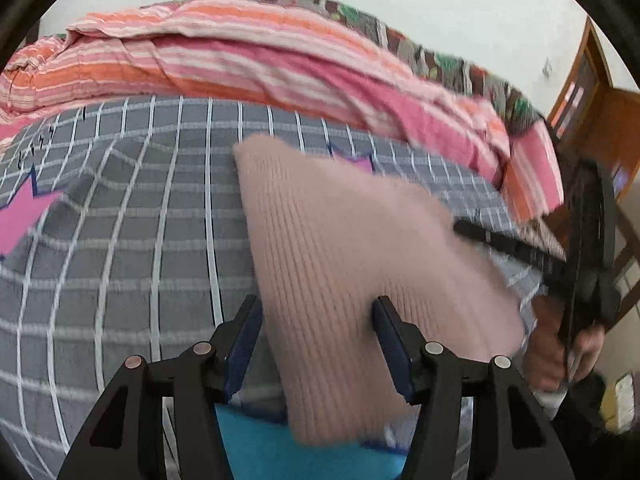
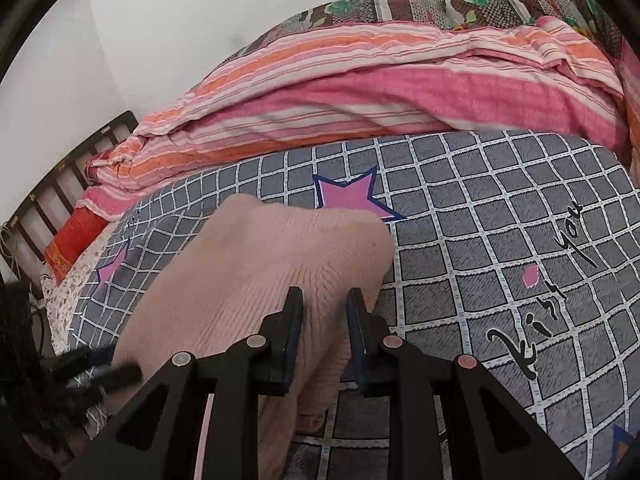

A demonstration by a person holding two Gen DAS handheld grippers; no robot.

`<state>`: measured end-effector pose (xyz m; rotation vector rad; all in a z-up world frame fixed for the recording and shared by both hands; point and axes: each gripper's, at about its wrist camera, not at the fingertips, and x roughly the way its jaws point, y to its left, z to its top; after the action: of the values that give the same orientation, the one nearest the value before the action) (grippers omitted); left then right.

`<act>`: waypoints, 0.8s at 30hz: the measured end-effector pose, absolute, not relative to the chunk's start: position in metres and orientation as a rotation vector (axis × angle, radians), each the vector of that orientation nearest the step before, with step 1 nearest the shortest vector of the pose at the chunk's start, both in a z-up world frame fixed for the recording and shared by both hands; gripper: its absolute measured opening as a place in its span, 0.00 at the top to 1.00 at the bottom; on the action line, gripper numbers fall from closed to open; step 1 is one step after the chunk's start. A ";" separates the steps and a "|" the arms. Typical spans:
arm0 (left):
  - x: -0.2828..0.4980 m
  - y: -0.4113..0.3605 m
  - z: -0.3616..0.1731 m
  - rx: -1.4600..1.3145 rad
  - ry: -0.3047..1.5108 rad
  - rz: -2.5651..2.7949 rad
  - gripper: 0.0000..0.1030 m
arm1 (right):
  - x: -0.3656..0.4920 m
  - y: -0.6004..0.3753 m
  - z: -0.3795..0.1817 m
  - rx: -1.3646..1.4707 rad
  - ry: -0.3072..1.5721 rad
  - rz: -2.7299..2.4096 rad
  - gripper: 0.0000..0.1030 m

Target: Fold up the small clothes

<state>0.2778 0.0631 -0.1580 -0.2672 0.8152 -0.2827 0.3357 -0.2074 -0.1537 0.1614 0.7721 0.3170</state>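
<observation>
A pink ribbed knit garment [image 1: 340,248] lies on the grey checked bed sheet [image 1: 120,240], with one part raised toward the right. My left gripper [image 1: 316,312] stands open, its jaws wide apart around the near part of the knit, and the pads do not press on it. My right gripper [image 2: 325,300] is shut on a bunched fold of the same pink garment [image 2: 256,264]. In the left wrist view the right gripper [image 1: 480,236] reaches in from the right edge, held by a hand [image 1: 552,344]. The left gripper [image 2: 96,364] shows as a blur at the lower left of the right wrist view.
A pink and orange striped quilt [image 2: 360,92] is heaped along the far side of the bed. A teal cloth [image 1: 260,444] lies under the left gripper. A dark slatted headboard [image 2: 52,184] stands at the left. A wooden cabinet [image 1: 592,112] stands at the right.
</observation>
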 end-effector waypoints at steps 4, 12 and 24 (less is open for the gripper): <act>0.319 0.066 -0.152 -0.276 0.802 -0.231 0.48 | 0.342 -0.208 -0.152 0.172 0.776 0.319 0.78; 0.391 0.058 -0.172 -0.241 0.871 -0.116 0.58 | 0.358 -0.200 -0.158 0.115 0.775 0.306 0.78; 0.409 0.060 -0.190 -0.213 0.852 -0.068 0.61 | 0.367 -0.206 -0.176 0.145 0.810 0.295 0.78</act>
<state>0.4093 0.0598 -0.1904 -0.2133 0.8523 -0.0684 0.3668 -0.2058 -0.1758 0.1454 0.8099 0.2954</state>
